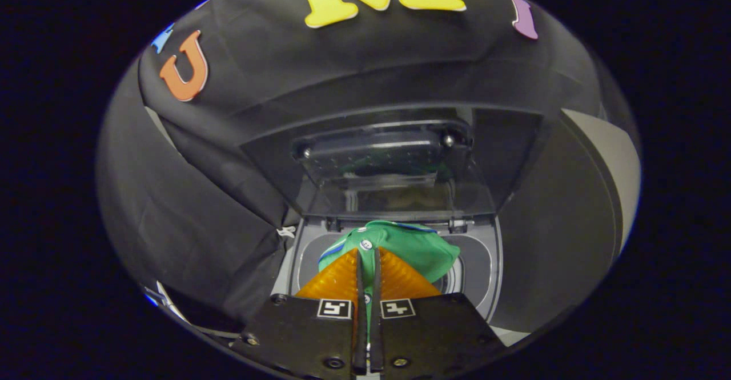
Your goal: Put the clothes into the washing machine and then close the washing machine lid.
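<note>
A green garment [408,246] with a blue-and-white trim and small white buttons hangs bunched from my gripper [368,252], whose two fingers are shut on a fold of it. It hangs over the open mouth of a grey top-loading washing machine [485,271]. Beyond the fingers the machine's dark see-through lid [388,168] stands upright, tilted back. The drum [454,282] shows only as a sliver beside the cloth; the garment hides the rest.
Black booth cloth [188,208] drapes close against the machine's near-left side and rises behind the lid. A dark panel [559,220] stands to the right of the machine, with a pale surface [614,157] past it.
</note>
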Demonstrator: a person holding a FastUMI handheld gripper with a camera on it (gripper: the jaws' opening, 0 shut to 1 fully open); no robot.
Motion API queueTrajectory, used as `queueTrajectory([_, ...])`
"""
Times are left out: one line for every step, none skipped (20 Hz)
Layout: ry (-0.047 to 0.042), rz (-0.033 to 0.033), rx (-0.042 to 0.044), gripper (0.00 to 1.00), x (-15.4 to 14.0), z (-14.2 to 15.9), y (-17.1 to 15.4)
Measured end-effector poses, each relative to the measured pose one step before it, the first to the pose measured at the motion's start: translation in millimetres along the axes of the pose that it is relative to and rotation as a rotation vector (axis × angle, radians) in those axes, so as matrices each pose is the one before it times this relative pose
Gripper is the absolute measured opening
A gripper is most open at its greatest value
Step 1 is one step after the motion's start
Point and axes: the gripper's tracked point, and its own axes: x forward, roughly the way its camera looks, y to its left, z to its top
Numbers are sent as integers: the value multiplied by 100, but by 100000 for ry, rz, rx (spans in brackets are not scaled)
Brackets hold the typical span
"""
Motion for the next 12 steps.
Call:
queueTrajectory([1555,-713,-18,6,637,-472,-281])
queueTrajectory([1970,-740,-306,6,570,-517,-386])
queueTrajectory([2156,-496,172,6,334,-558,-33])
queueTrajectory([1973,21,608,6,251,-528,-6])
queueTrajectory([1242,-208,502,6,391,-372,-21])
queueTrajectory([781,-314,-53,5,207,-168,-88])
queueTrajectory([256,107,-574,6,84,-174,123])
queueTrajectory([18,-195,-903,6,-34,-65,129])
queueTrajectory([-18,-615,-536,5,-122,-35,62])
queueTrajectory([-145,-541,-265,6,-19,37,5])
queueTrajectory([190,-776,-170,6,14,-60,-82])
queueTrajectory([229,-395,-157,6,47,-112,53])
